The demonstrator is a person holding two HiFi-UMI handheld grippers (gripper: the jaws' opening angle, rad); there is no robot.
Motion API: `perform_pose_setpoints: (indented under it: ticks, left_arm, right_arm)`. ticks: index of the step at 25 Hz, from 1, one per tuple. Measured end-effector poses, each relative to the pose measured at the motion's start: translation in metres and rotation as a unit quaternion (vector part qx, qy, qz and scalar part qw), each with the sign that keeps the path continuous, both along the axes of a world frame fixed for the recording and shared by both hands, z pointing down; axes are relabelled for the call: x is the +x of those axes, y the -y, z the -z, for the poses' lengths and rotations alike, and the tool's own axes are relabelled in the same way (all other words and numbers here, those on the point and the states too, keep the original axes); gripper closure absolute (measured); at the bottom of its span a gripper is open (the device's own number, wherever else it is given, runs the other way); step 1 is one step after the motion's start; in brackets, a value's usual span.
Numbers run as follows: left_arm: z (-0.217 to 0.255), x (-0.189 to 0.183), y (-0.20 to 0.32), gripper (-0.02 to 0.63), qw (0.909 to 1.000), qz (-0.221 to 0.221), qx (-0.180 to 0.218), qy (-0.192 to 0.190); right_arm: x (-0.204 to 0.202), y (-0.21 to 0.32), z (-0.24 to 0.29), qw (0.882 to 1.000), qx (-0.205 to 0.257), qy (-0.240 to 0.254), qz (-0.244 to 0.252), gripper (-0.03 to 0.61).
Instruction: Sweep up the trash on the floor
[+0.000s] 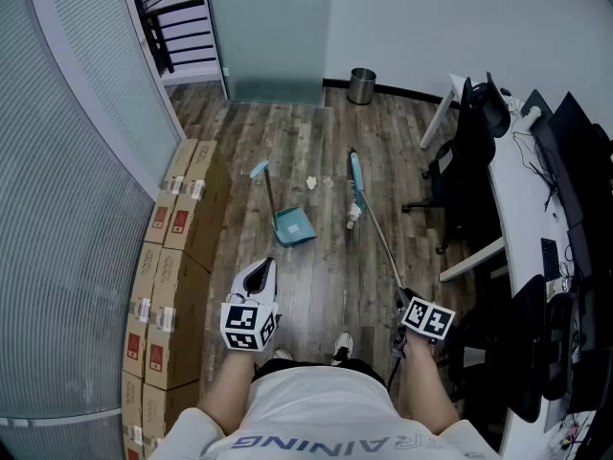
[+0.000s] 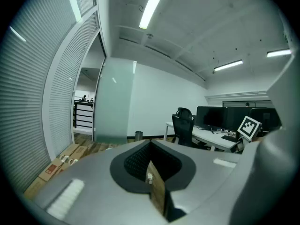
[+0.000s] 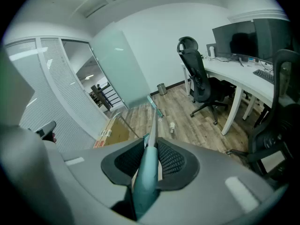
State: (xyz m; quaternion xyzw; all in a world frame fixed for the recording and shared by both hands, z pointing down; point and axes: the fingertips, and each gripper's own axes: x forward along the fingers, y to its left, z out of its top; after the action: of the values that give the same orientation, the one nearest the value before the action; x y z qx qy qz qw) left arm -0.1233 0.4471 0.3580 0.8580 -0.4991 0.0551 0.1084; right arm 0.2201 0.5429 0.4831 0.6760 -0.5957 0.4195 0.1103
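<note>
A teal dustpan stands on the wood floor with its long handle rising to the upper left. To its right, the broom's teal head rests on the floor. The broom's thin handle runs back to my right gripper, which is shut on it. In the right gripper view the teal grip sits between the pads. A crumpled white scrap lies left of the broom head, and another piece of trash lies below it. My left gripper hangs near my body, shut and holding nothing.
Stacked cardboard boxes line the left wall. A metal bin stands at the far wall. Black office chairs and a white desk with monitors fill the right side. My shoes show near the bottom.
</note>
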Motion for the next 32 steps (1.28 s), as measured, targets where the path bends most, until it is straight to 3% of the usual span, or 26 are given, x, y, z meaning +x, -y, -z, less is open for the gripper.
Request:
perform_pose_setpoints:
  ticks: [6,16,32]
  left_arm:
    - [0.0,0.007,0.008,0.611,0.9998,-0.015,-0.004,-0.01]
    - [-0.004,0.009,0.023,0.611,0.9999,-0.004,-0.013,-0.009]
    - [0.016,0.087,0.077,0.611,0.9977,0.061,0.022,0.022]
  right_arm:
    - [-0.007,0.018,-0.004,1.0,-0.006,0.0,-0.005,0.472]
    - [-0.004,0.03,-0.013,1.0,-0.019,0.009,-0.001,0.471]
    - [0.086,0.108,-0.042,0.998,-0.024,0.038,0.05,0.471]
